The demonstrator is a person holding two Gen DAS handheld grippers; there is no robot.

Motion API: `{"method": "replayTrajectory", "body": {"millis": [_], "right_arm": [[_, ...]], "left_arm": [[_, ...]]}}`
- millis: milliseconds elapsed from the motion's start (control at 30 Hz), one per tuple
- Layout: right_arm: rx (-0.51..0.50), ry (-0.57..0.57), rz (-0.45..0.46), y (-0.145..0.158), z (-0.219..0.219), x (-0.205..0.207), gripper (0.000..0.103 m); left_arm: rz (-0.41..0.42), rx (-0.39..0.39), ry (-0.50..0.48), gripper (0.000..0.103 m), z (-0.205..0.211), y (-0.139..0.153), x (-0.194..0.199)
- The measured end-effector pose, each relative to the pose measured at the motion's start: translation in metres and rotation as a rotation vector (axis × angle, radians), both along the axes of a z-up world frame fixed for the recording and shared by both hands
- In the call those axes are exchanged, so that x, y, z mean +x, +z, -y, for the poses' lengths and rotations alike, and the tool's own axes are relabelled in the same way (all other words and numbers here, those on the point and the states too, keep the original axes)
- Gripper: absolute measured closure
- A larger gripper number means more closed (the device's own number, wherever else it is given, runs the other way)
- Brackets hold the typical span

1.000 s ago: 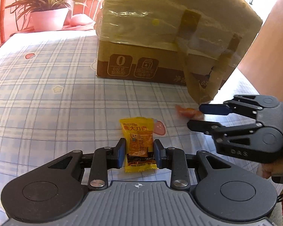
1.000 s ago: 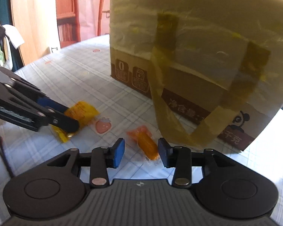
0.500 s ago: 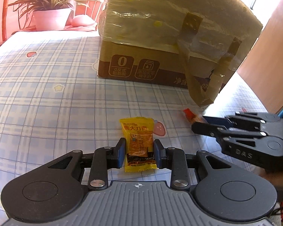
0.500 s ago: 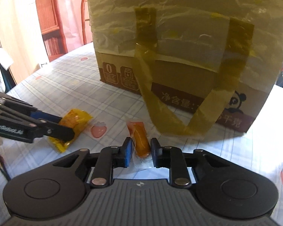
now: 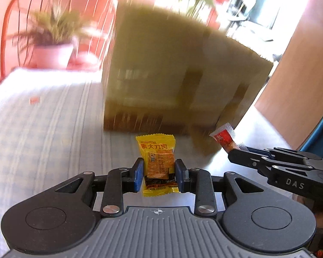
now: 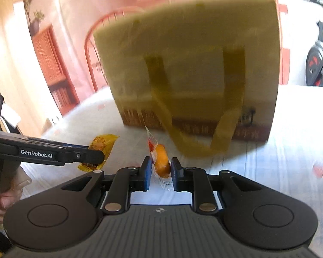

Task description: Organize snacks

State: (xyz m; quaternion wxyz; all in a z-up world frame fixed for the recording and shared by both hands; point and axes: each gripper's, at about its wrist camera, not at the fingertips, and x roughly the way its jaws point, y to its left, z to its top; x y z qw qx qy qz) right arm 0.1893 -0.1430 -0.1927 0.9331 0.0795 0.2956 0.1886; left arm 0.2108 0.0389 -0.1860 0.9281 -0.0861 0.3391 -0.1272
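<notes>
Your left gripper is clamped on the yellow packet, pads pressing its two long edges near the lower half, so most of the packet sticks out ahead of the fingers with its printed face up toward the camera. Your right gripper is closed on the orange snack, squeezing the plump middle while the clear crimped wrapper ends poke out front and back. Both snacks look lifted off the checked surface, in front of the big box with the tape loop hanging down its near face; the background is smeared, so take it that both hands are in motion. The step in hand seems to be carrying the pair to wherever they get sorted, probably into that box. Keep both grips firm and steady: the yellow packet is a thin, slippery film held only by its edges, so do not tilt its free end down hard or it may slide out. The orange snack is soft, so hold it just tight enough not to crush it. Keep the two grippers apart as you travel; they sit close side by side now. The yellow packet's long axis runs straight forward along the fingers, top end toward the box. The orange snack also lies along the fingers, its front wrapper tip tilted upward and a bit left.
</notes>
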Motion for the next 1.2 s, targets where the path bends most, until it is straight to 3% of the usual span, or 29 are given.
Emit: {"method": "replayTrajectory", "body": {"millis": [233,367,567,833,900,967,1033,1133,1200], "right_arm": [[0.030,-0.033,0.185,0.068,0.008,0.007,0.083],[0.052,-0.043,0.250,0.104,0.014,0.019,0.083],[0.037,-0.085,0.263,0.140,0.020,0.062,0.083],[-0.033,-0.167,0.142,0.139,0.016,0.130,0.083],[-0.068,-0.172,0.117,0.134,0.011,0.138,0.082],[-0.082,-0.181,0.104,0.129,0.010,0.141,0.081],[-0.079,-0.188,0.093,0.126,0.013,0.143,0.081],[-0.096,-0.198,0.089,0.126,0.014,0.140,0.072],[-0.104,-0.210,0.101,0.131,0.015,0.135,0.057]], "left_arm": [[0.212,-0.013,-0.039,0.071,0.000,0.088,0.003],[0.279,-0.008,-0.060,0.071,0.003,0.128,0.022],[0.267,-0.001,-0.076,0.070,0.017,0.161,0.075],[0.183,0.125,-0.057,0.069,0.033,0.145,0.150],[0.179,0.141,-0.052,0.059,0.034,0.143,0.156],[0.184,0.139,-0.056,0.035,0.032,0.144,0.155],[0.190,0.146,-0.059,0.026,0.029,0.146,0.148],[0.188,0.160,-0.052,0.017,0.026,0.150,0.141],[0.201,0.154,-0.059,0.013,0.023,0.155,0.134]]}}
